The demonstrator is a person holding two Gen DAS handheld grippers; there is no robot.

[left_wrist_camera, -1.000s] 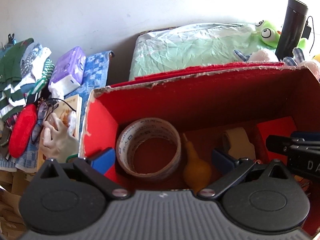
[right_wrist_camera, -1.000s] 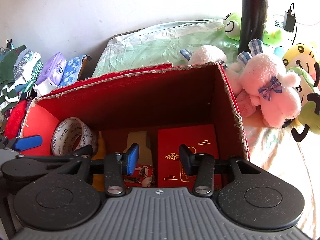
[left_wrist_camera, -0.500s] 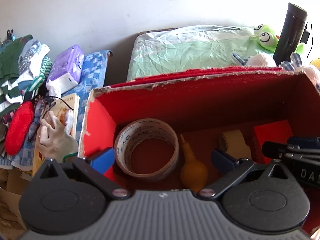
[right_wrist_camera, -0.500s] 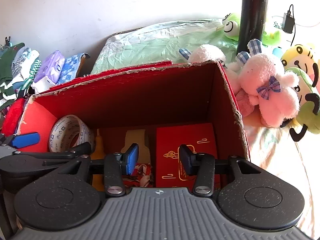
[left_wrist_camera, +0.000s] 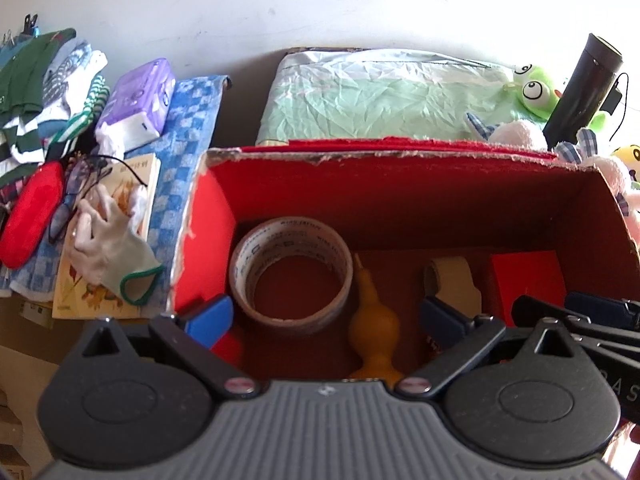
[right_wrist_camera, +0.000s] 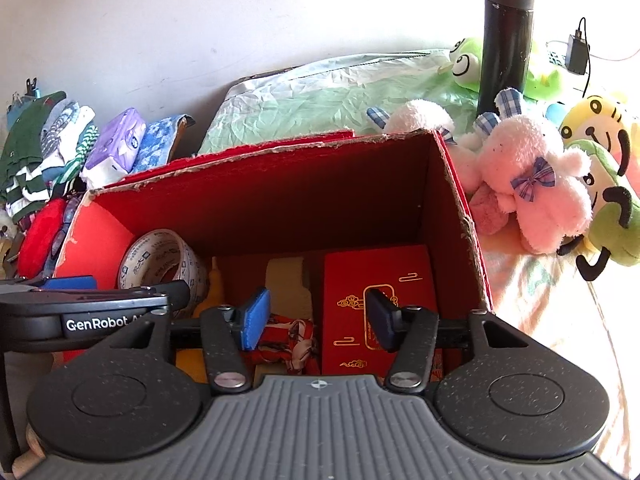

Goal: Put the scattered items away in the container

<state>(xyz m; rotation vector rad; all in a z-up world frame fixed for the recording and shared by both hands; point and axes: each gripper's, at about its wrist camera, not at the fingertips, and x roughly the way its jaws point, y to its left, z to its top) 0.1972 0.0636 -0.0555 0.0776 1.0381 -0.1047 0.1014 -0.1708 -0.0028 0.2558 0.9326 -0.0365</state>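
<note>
Your left tool (left_wrist_camera: 326,314) spread wide over the red box (left_wrist_camera: 400,152), empty, your right tool (right_wrist_camera: 318,318) likewise parted, tape roll (left_wrist_camera: 290,264) inside

1. I'm in a home, probably a bedroom: plush toys (right_wrist_camera: 536,184) beside a pale green bedding pack (left_wrist_camera: 384,96).
2. Folded clothes (left_wrist_camera: 36,80), tissue pack (left_wrist_camera: 138,100) nearby.

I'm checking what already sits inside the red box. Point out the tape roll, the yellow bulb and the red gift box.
tape roll (left_wrist_camera: 256,248), left wrist view, on its printed outer band.
yellow bulb (left_wrist_camera: 374,322), left wrist view, on its round belly.
red gift box (right_wrist_camera: 376,276), right wrist view, on its top face.
</note>
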